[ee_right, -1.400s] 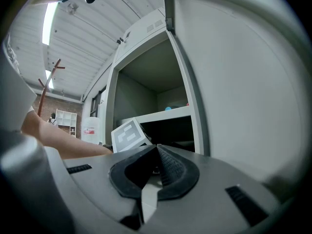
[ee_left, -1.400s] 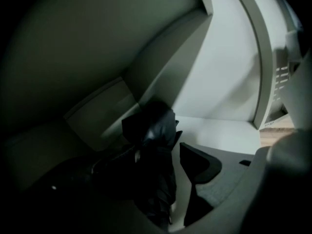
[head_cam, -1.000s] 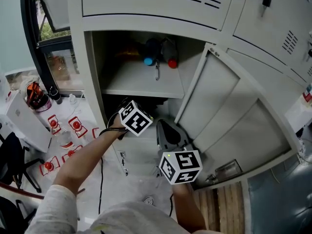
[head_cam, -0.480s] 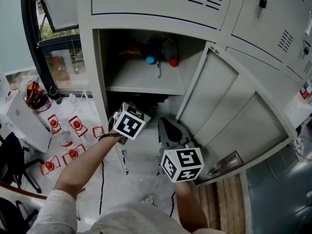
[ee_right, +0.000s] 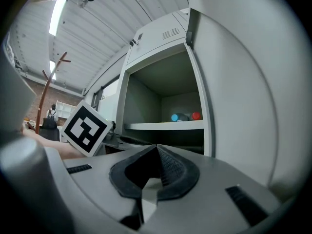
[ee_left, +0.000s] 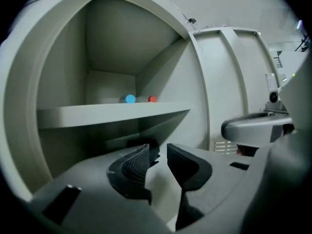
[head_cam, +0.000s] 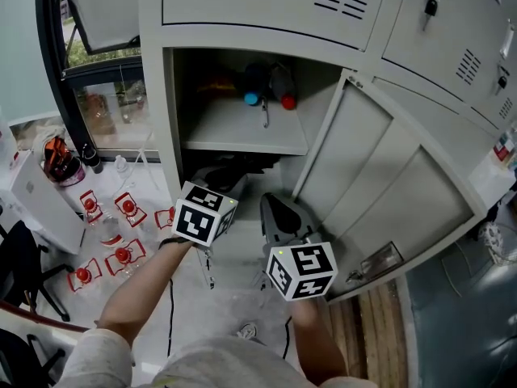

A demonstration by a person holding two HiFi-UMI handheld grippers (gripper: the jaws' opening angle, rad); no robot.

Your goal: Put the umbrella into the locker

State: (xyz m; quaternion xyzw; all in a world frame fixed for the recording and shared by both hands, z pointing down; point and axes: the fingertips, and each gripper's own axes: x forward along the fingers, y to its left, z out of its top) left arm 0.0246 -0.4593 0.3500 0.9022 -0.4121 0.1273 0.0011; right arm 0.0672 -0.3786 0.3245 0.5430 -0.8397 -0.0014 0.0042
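the dark folded umbrella (head_cam: pixel 220 175) seems to lie inside the tall grey metal locker (head_cam: pixel 157 120), in the shadowed compartment under the pale shelf (head_cam: pixel 242 132), at the centre of the head view. how near it comes to the front lip is hard to tell. the left gripper (ee_left: pixel 158 155) hangs just outside that opening. its jaws have just been closing, a narrow gap shows, and nothing is between them. the right gripper (ee_right: pixel 157 149), lower right of centre, has its jaws pressed together on nothing.

if the umbrella's end pokes past the lip, the swung-open grey door (head_cam: pixel 388 192) would likely jam on it or drag it out. a loosely laid umbrella could also slide toward the floor.

two dark bottles on the shelf, one blue-capped (head_cam: pixel 252 99) and one red-capped (head_cam: pixel 286 102), sit well clear above. small red-and-white items (head_cam: pixel 121 208) and a black cable (head_cam: pixel 170 297) lie on the floor at left. only the right gripper, beside the door, stands in its swing.
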